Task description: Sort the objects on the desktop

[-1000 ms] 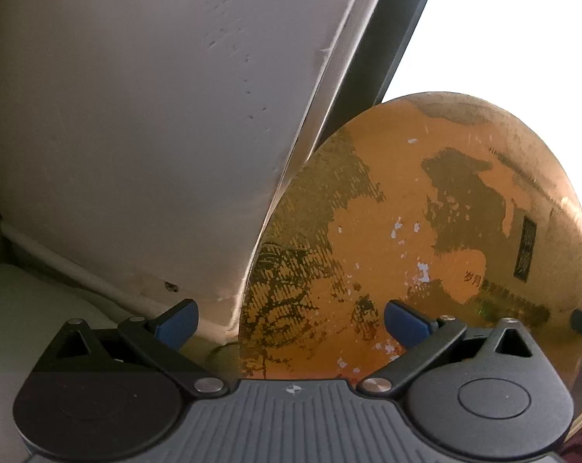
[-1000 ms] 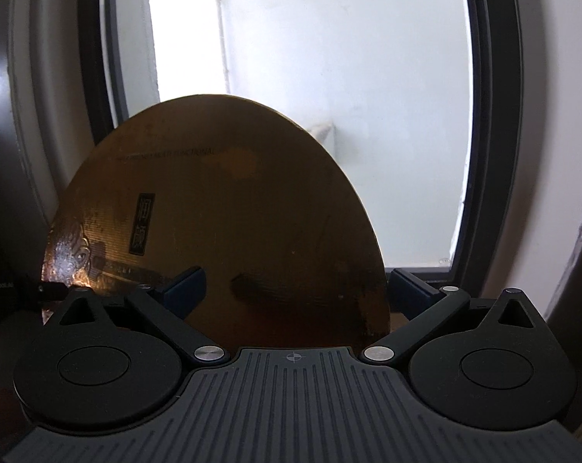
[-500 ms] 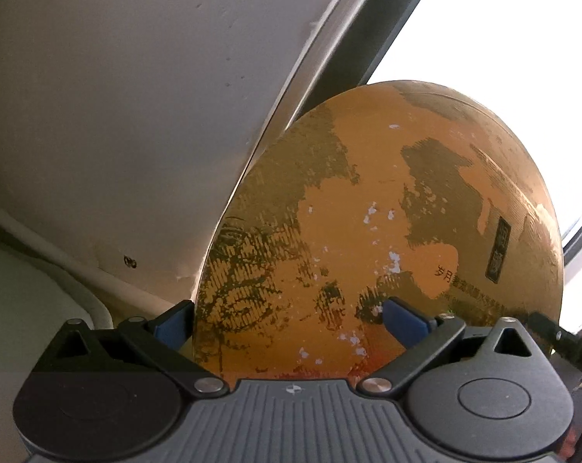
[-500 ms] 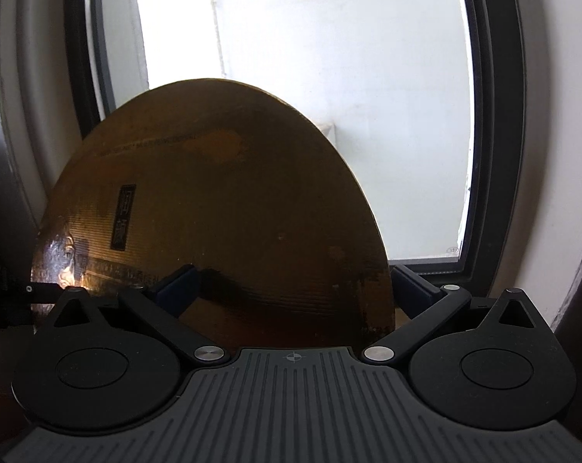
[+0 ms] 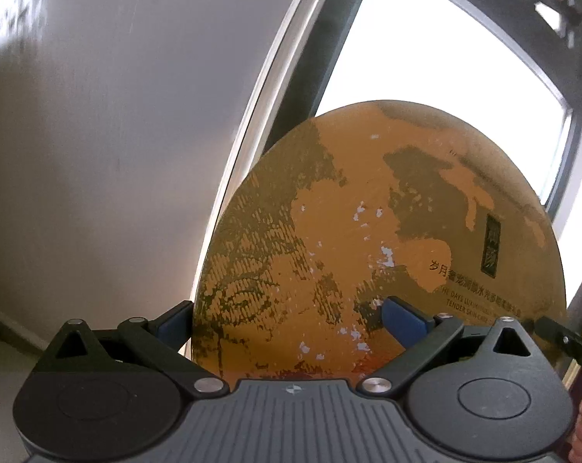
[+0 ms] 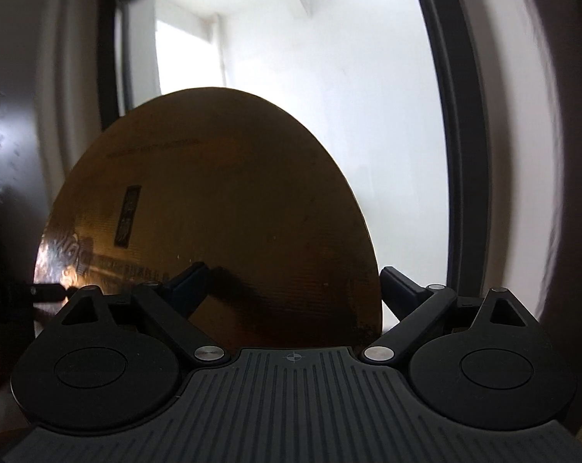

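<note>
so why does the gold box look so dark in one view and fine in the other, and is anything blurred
Right wrist view: the gold box is backlit by the bright window, so its face falls into shadow. Left wrist view: light reaches the printed side, though the window is blown out white. Both views smear toward the edges, and the fisheye bends the frames.

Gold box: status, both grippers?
Left gripper and right gripper both shut on gold box, held up before window. Nothing in the way.

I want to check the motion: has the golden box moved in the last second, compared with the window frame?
Yes. In the left wrist view the golden box now stands further right and up, in front of the bright window pane, past the dark window frame.
</note>
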The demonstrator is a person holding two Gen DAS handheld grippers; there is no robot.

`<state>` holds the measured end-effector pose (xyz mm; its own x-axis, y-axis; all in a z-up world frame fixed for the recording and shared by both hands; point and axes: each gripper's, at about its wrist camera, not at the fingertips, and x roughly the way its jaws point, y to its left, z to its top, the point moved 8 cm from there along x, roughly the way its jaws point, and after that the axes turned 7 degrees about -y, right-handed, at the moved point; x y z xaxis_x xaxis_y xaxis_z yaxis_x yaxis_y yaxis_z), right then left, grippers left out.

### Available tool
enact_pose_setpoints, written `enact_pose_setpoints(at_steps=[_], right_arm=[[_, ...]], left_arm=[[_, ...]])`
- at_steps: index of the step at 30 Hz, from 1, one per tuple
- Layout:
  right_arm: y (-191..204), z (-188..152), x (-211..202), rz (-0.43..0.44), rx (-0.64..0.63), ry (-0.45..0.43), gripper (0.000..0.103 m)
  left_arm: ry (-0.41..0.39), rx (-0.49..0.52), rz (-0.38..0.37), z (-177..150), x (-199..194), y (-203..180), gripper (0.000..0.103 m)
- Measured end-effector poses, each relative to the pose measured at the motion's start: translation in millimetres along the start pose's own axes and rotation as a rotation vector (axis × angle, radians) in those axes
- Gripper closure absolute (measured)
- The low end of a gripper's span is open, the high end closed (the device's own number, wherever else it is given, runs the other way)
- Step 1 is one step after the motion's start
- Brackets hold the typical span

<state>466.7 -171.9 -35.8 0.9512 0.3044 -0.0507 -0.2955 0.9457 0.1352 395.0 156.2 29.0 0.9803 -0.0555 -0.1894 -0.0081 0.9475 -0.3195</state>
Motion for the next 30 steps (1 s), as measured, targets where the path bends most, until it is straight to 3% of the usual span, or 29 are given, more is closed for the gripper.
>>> enact_pose_setpoints(at_steps=[2, 8, 15, 19, 30], right_arm=[[3.7, 9.6, -18.2, 0.004, -0.014, -0.006, 0.009], [11.2, 41.5, -90.7, -0.005, -0.023, 0.004, 0.009], [24.3, 53.7, -184.4, -0.029, -0.067, 0.016, 0.009], [32.8, 46.7, -233.8, -0.026, -0.045, 0.044, 0.009], [49.7, 49.3, -330.5, -0.005, -0.059, 0.06, 0.009]], left_arm=[[-0.02, 0.028, 0.006, 13.5, -20.6, -12.1, 0.002], [0.038, 0.008, 0.013, 13.5, -90.1, -34.9, 0.002], [0.102, -0.005, 0.024, 7.1, -171.9, -56.8, 0.003], [0.129, 0.004, 0.049, -18.1, -195.4, -73.9, 0.003], [0.195, -0.038, 0.094, -32.9, -251.3, -67.1, 0.003]])
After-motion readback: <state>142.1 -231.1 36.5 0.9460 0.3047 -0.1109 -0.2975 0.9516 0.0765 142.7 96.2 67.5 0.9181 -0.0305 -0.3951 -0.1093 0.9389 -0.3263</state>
